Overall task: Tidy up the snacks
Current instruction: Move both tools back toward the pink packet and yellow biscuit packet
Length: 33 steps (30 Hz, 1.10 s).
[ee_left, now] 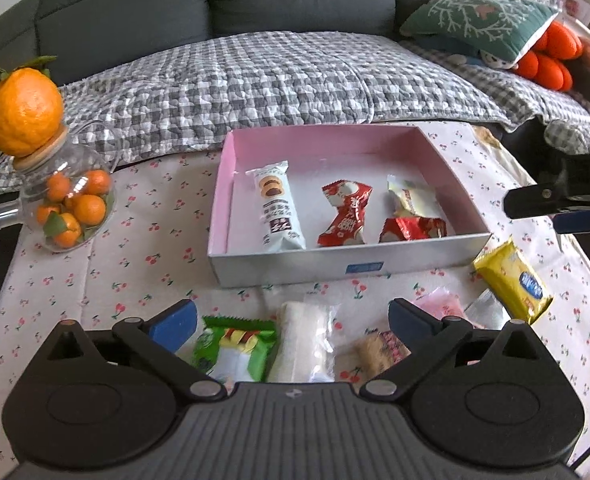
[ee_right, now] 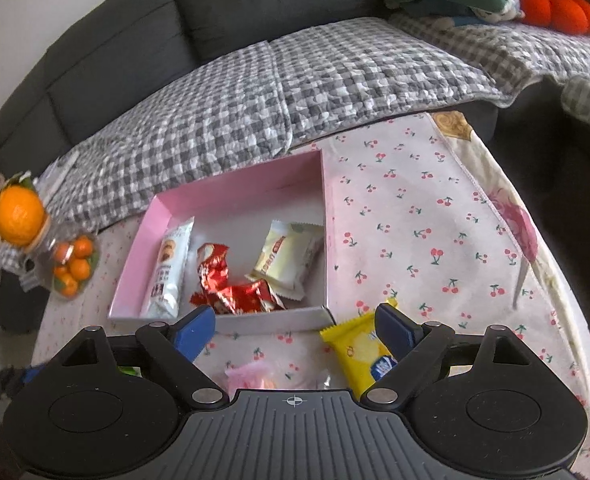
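Both tools stand apart with nothing between the pads: the left gripper (ee_left: 293,320) hides the near ends of the green packet (ee_left: 235,350) and clear packet (ee_left: 309,342) (labels unreadable). The right gripper (ee_right: 295,326) covers part of the yellow packet (ee_right: 361,350), near the pink box (ee_right: 231,196)'s front right corner.

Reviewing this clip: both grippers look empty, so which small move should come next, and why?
Probably lower the open right gripper onto the yellow packet just ahead of it: it still lies on the tablecloth outside the pink box, which already holds several snacks.
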Each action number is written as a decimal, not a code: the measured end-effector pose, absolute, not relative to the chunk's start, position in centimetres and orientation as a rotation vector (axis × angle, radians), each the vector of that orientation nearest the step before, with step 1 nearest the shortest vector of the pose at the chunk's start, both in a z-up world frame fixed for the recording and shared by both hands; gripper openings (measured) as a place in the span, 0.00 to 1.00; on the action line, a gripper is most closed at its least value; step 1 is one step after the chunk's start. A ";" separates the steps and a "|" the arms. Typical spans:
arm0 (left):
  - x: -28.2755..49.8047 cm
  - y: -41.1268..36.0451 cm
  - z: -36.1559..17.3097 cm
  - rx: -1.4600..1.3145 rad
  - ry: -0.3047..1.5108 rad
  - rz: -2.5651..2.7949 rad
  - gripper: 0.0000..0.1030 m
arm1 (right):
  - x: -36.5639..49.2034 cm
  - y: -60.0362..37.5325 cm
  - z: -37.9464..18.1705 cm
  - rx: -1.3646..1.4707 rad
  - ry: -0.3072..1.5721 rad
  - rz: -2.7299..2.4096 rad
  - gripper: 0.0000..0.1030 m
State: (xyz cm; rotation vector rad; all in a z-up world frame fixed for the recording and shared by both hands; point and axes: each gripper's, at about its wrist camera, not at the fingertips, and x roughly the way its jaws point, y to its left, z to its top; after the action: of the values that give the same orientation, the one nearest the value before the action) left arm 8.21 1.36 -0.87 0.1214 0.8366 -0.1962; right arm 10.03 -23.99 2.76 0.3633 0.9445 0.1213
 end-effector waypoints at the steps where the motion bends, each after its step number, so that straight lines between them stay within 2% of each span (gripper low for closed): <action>1: 8.0 1.5 -0.9 0.125 0.836 -0.195 0.99 | 9.8 -24.0 2.7 0.347 0.943 0.129 0.87; 16: 6.0 2.3 -2.1 0.213 0.851 -0.225 0.99 | 5.5 -23.3 0.4 0.076 0.973 0.182 0.87; 24: 4.7 -0.8 -2.7 0.267 0.845 -0.273 0.98 | 6.0 -24.5 -1.0 0.084 1.010 0.136 0.87; 27: 4.5 -2.1 -2.8 0.261 0.846 -0.290 0.95 | 6.6 -25.5 -1.7 0.132 1.034 0.106 0.87; 30: 4.8 -3.1 -3.0 0.206 0.870 -0.305 0.87 | 7.2 -26.6 -2.4 0.192 1.059 0.073 0.87; 33: 5.4 -4.0 -3.4 0.131 0.910 -0.323 0.73 | 7.6 -27.8 -3.0 0.245 1.074 0.043 0.87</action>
State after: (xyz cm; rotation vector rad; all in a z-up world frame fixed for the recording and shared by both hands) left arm 5.37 -3.99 -3.37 0.1312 0.9095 -0.3231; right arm 7.56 -27.78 -3.05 0.2446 1.0739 0.0435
